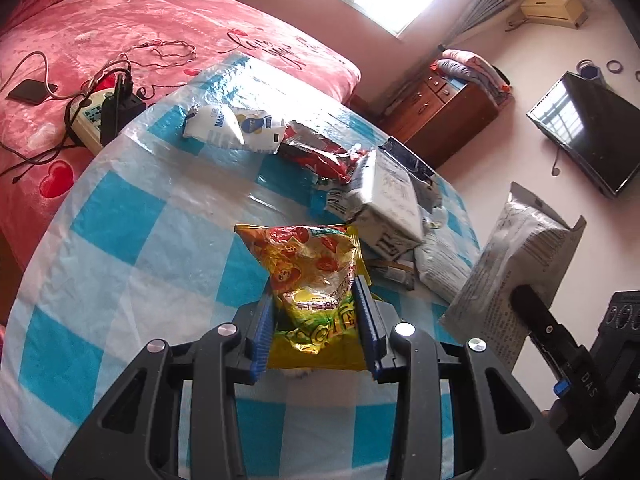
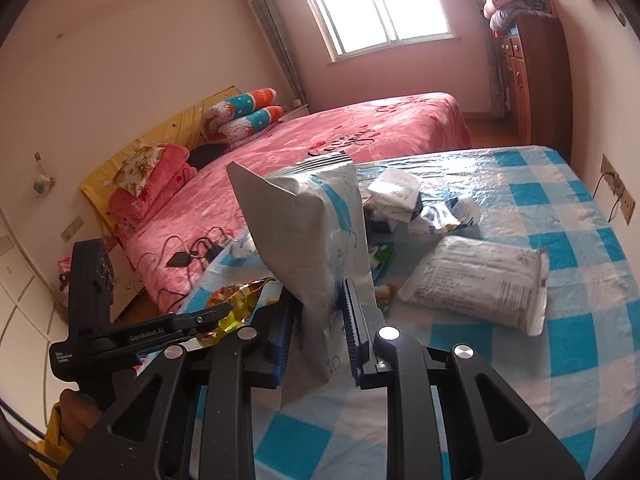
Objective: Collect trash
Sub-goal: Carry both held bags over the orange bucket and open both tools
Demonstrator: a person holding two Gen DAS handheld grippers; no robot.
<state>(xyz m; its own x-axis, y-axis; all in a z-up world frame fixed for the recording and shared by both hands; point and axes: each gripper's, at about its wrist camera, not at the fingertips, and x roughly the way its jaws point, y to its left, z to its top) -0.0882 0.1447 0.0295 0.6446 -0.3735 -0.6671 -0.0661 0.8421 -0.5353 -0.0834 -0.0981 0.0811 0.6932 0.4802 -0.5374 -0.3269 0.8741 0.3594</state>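
Two wrappers are in our grip above the checked table: our left gripper pinches a yellow snack bag, our right gripper clamps a grey-white pouch; more trash lies piled on the table behind them

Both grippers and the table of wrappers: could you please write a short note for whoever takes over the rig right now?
Left gripper: shut on the crinkled yellow snack bag.
Right gripper: shut on the grey-white paper pouch, held upright.
On the blue-checked tablecloth remain: white milk-style packet, red foil wrapper, torn grey carton, flat white printed pack.
No bin in view; both held items need dropping.
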